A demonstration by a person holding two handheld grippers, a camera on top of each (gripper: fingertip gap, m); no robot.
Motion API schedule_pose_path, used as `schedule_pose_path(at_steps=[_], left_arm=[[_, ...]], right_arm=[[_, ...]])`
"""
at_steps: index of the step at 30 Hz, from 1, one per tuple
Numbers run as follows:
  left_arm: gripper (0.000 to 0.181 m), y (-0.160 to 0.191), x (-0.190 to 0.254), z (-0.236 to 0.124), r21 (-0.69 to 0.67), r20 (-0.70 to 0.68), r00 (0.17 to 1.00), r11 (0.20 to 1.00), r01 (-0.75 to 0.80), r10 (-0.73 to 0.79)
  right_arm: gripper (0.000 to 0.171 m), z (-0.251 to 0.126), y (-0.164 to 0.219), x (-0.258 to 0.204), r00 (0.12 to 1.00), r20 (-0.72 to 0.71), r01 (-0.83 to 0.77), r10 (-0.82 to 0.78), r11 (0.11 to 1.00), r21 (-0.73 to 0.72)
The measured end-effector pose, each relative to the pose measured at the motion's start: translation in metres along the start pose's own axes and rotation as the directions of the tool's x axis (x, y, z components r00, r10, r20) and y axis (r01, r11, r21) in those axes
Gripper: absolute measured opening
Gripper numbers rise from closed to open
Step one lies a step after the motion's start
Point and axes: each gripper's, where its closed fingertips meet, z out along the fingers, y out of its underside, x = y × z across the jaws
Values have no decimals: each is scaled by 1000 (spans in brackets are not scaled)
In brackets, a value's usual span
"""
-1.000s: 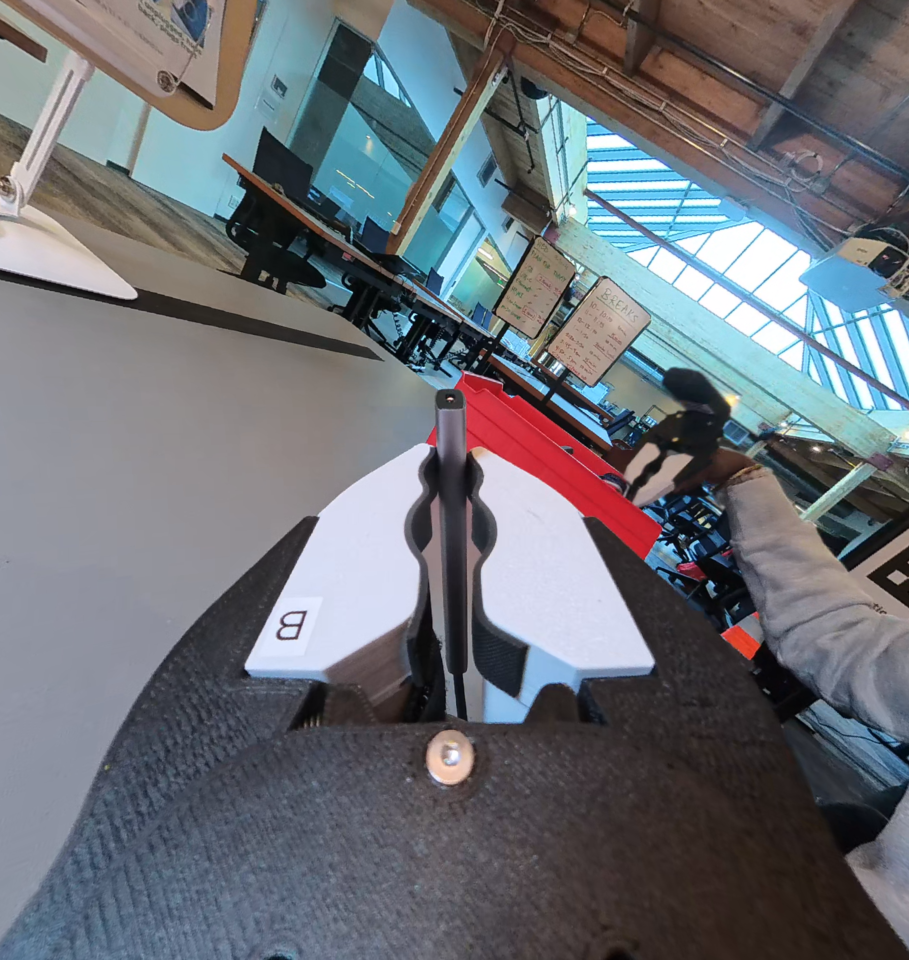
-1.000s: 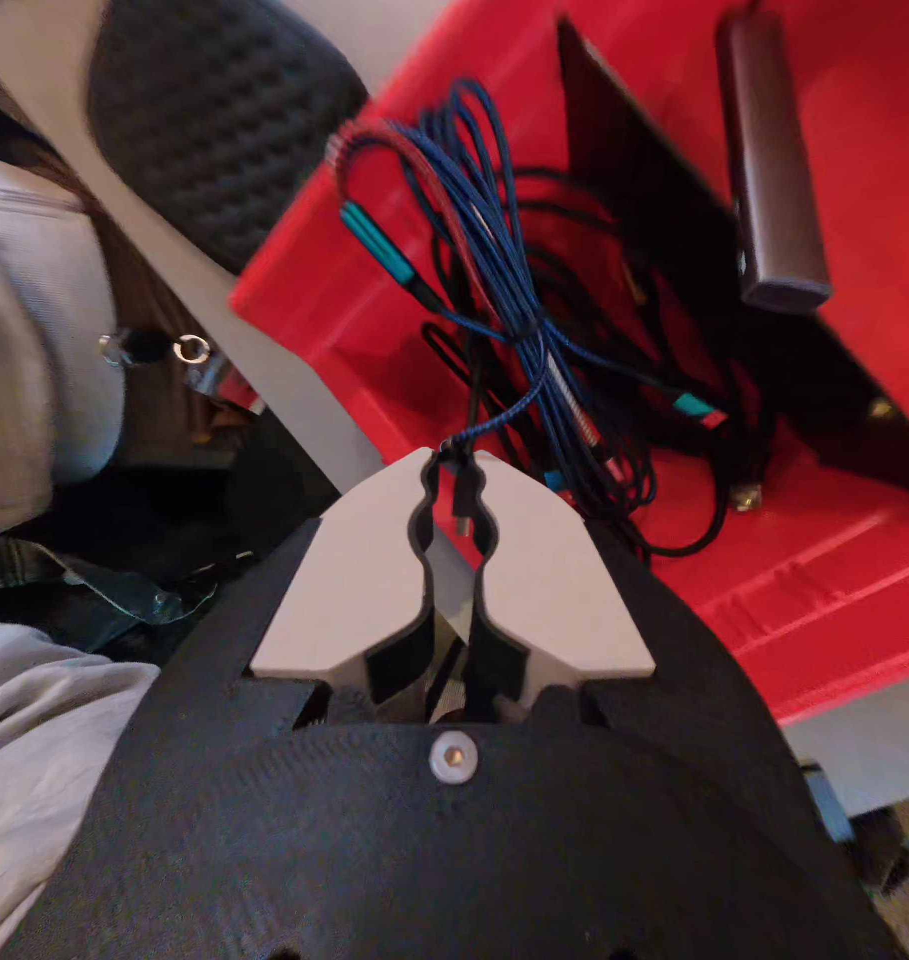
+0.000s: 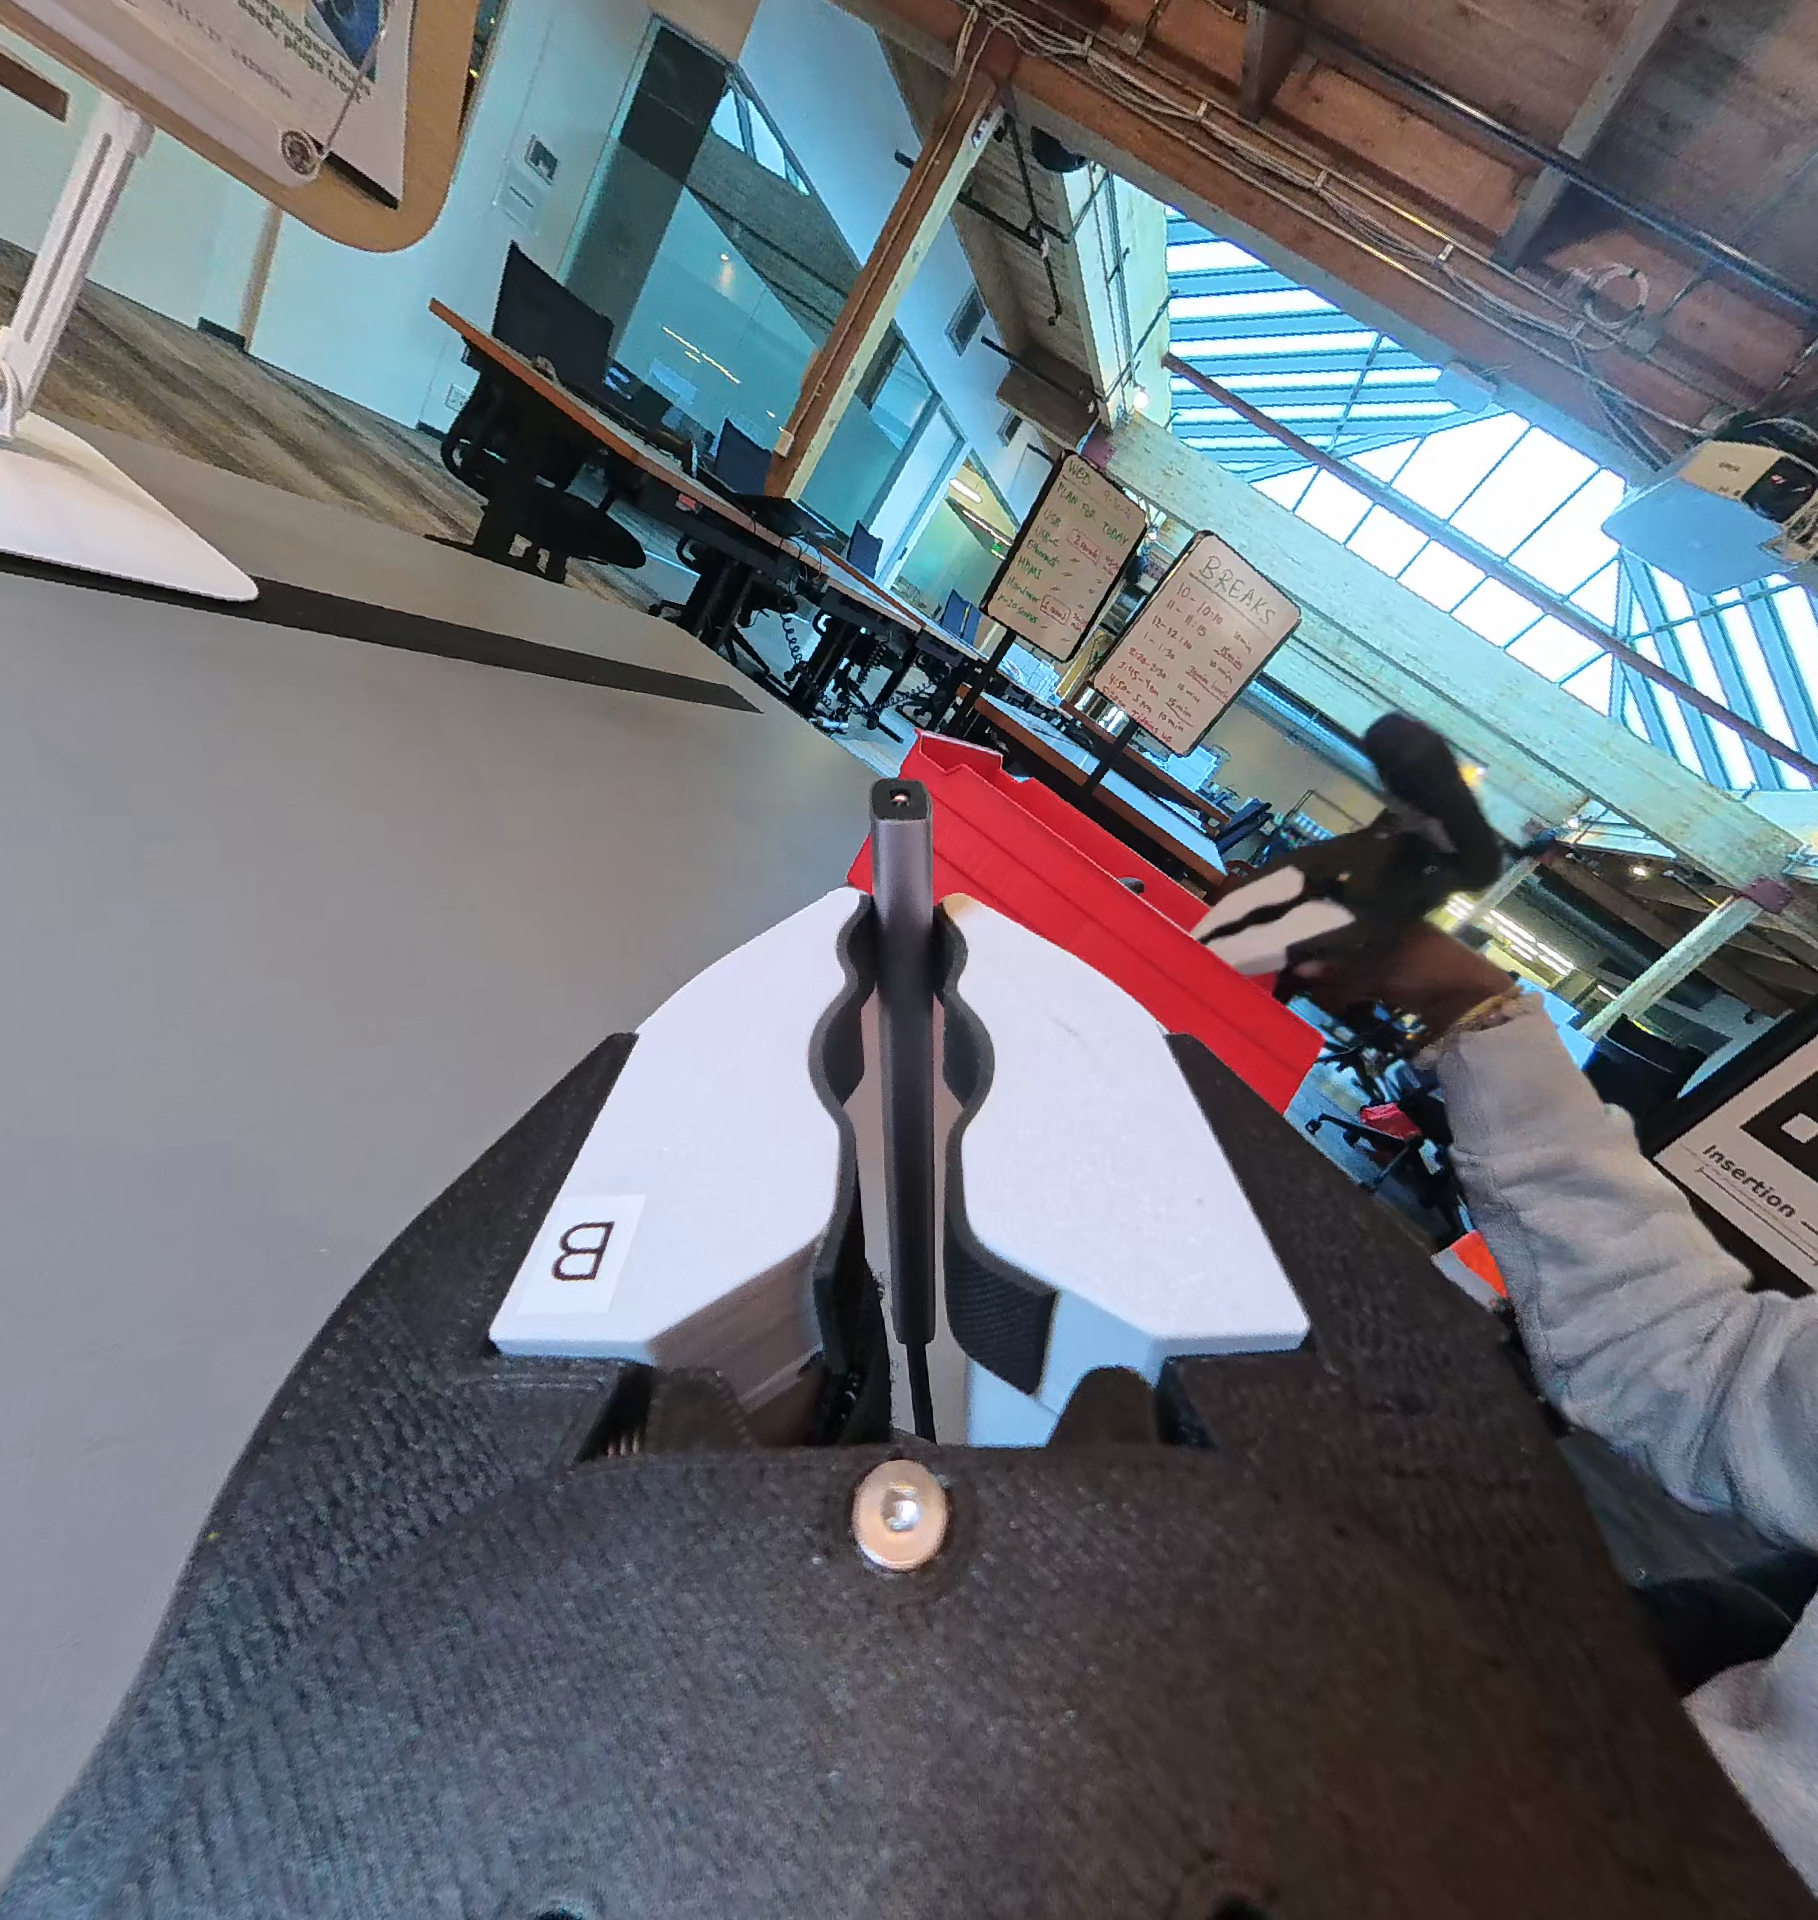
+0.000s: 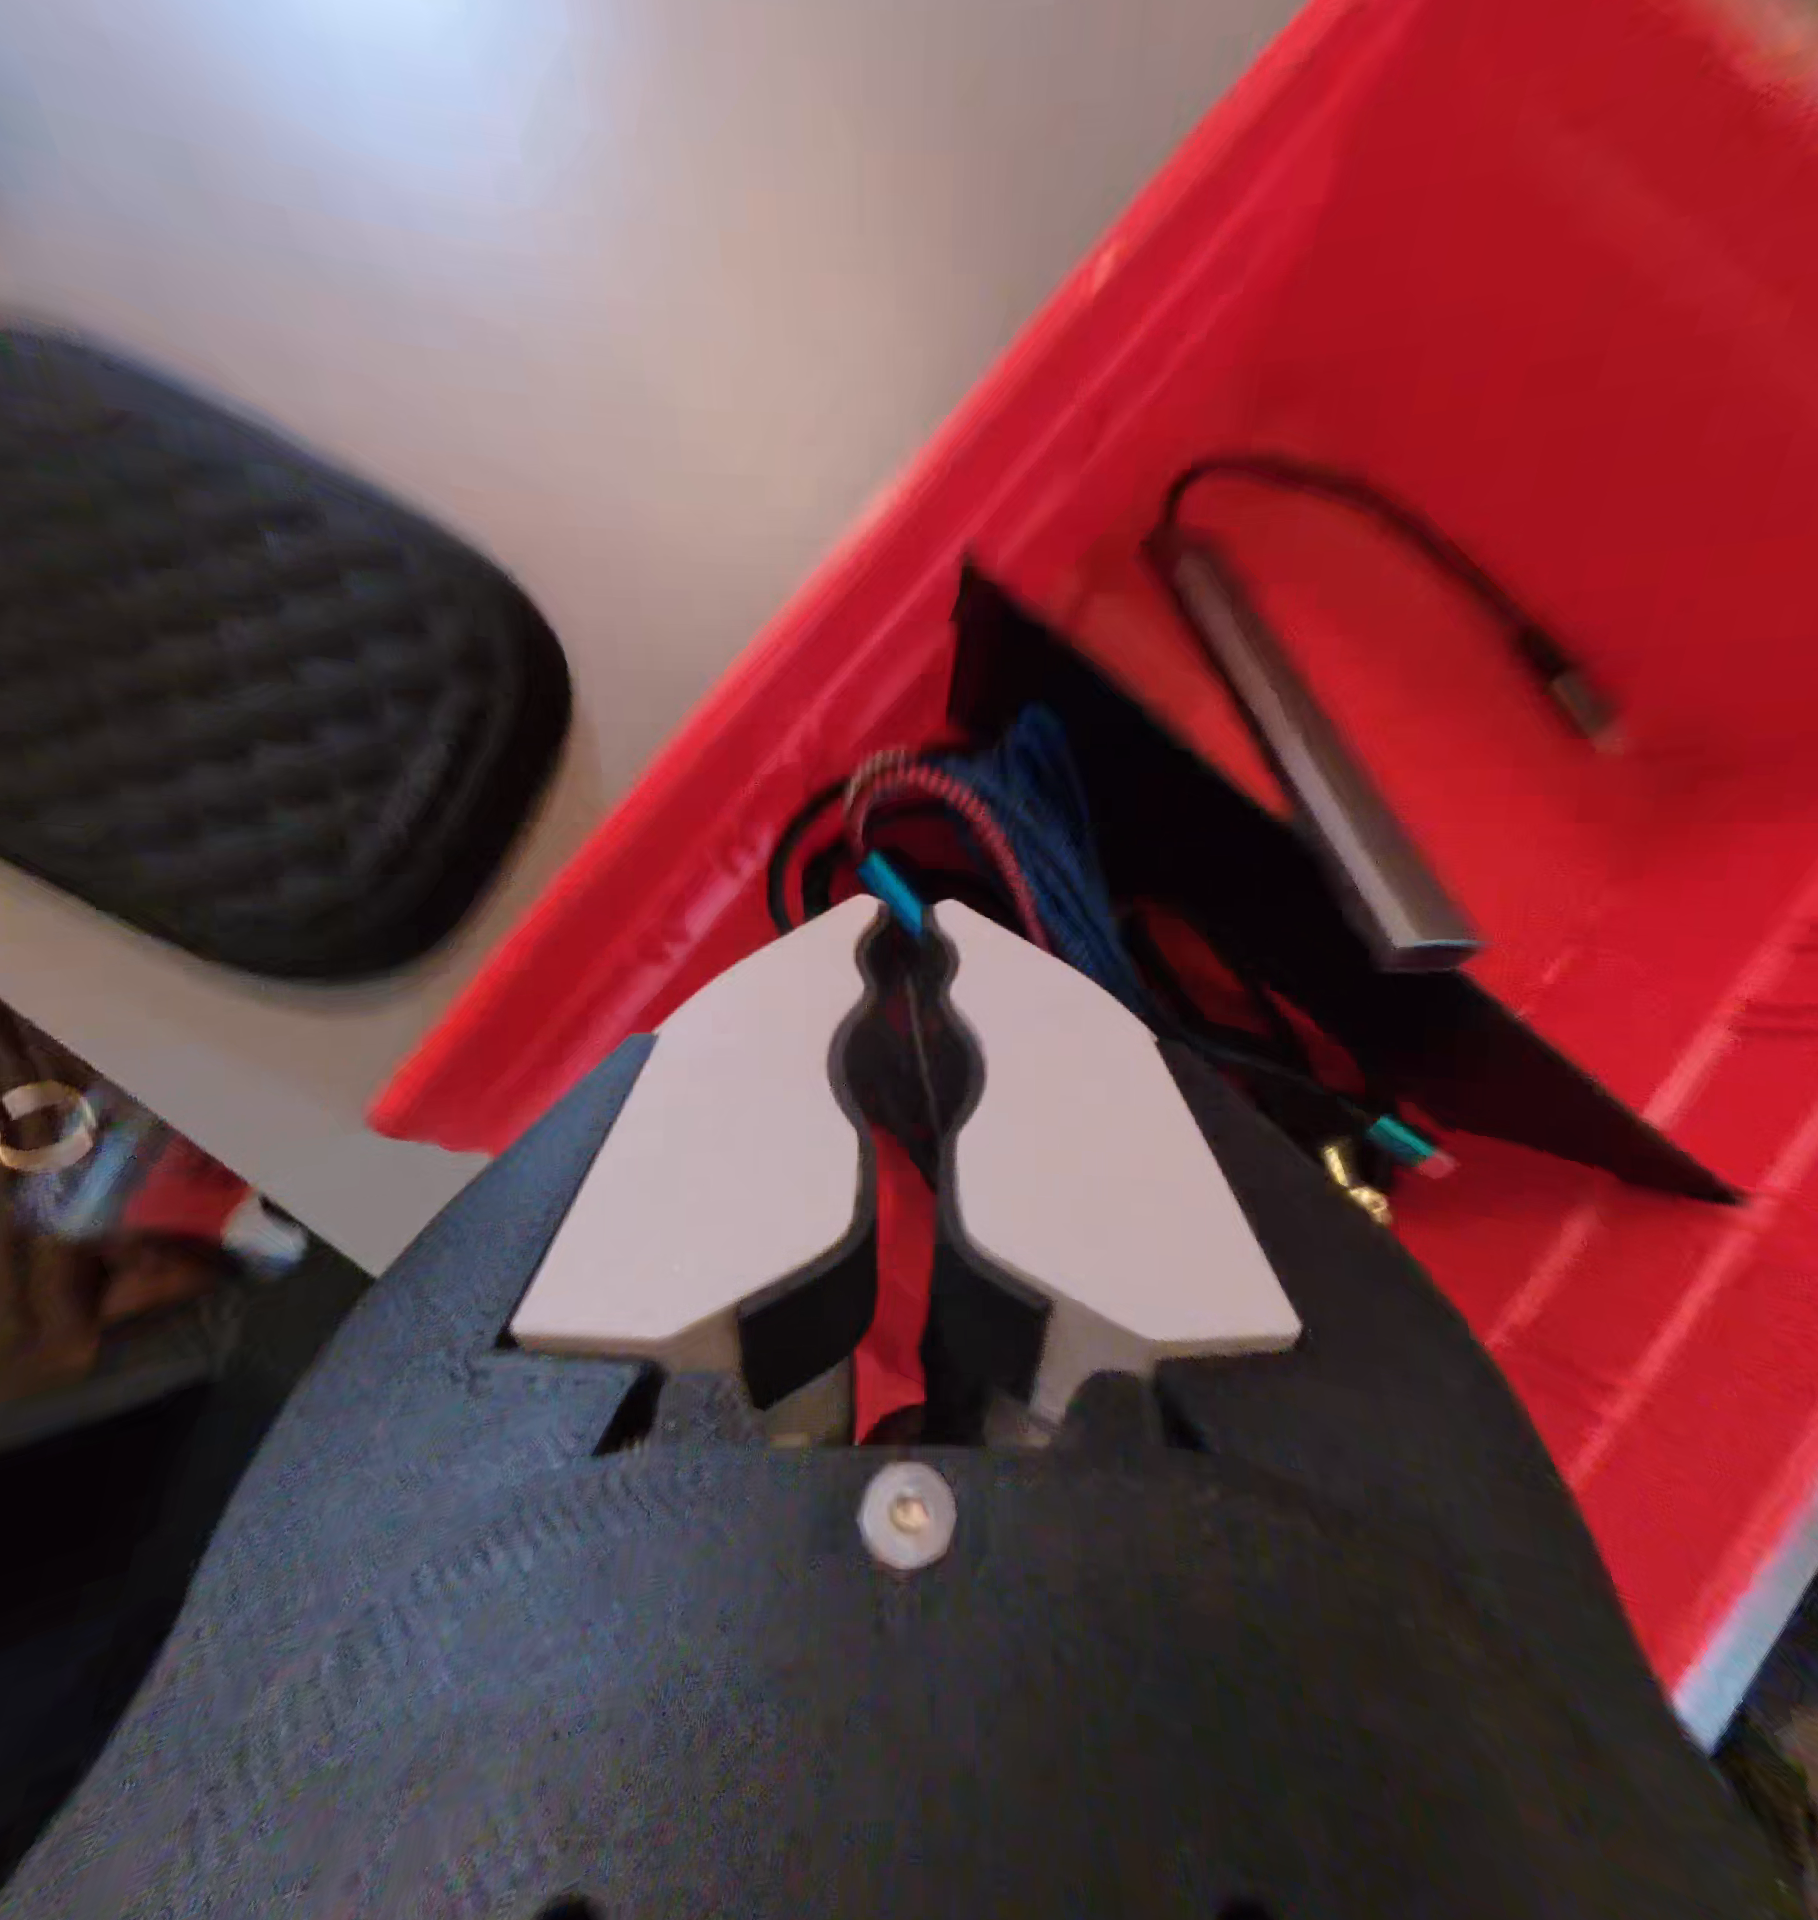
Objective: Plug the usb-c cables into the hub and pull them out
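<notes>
Above the grey table (image 3: pixel 261 935), the hub (image 3: pixel 900 997) is clamped upright by the left gripper (image 3: pixel 900 914); the right gripper (image 4: pixel 905 920), angled over the red bin (image 4: pixel 1507 416), is closed on a thin black cable (image 4: pixel 920 1039).

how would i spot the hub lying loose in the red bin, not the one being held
Find the red bin on the pale table. Past the black divider, away from the tangle of cables, lies a slim grey hub. Unlike the braided cables, it is a rigid bar with one short black lead.
</notes>
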Motion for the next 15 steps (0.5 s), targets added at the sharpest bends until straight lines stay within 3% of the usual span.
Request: schedule_pose_path(at_steps=[1,4,7,10,12,15], left_arm=[[10,0,0,0,3,-2,1000,1000,-3,3],[10,-2,4,0,16,-20,1000,1000,-14,15],[10,-6,12,0,44,-63,997,998,-34,36],[10,-16,28,-4,120,-153,986,992,-45,63],[10,-22,36,-9,162,-202,977,986,-38,70],[10,-27,48,-13,193,-279,957,981,-21,75]], right_arm=[[9,-13,-18,-1,1000,-19,-22,24,995,98],[31,-56,-84,-25,999,-26,-24,40,889,458],[38,-76,-140,-94,988,139,-48,-70,711,701],[39,-46,-170,-171,898,384,-151,-216,667,729],[41,-3,-179,-210,812,521,-188,-262,729,659],[40,49,-197,-239,752,605,-202,-261,783,588]])
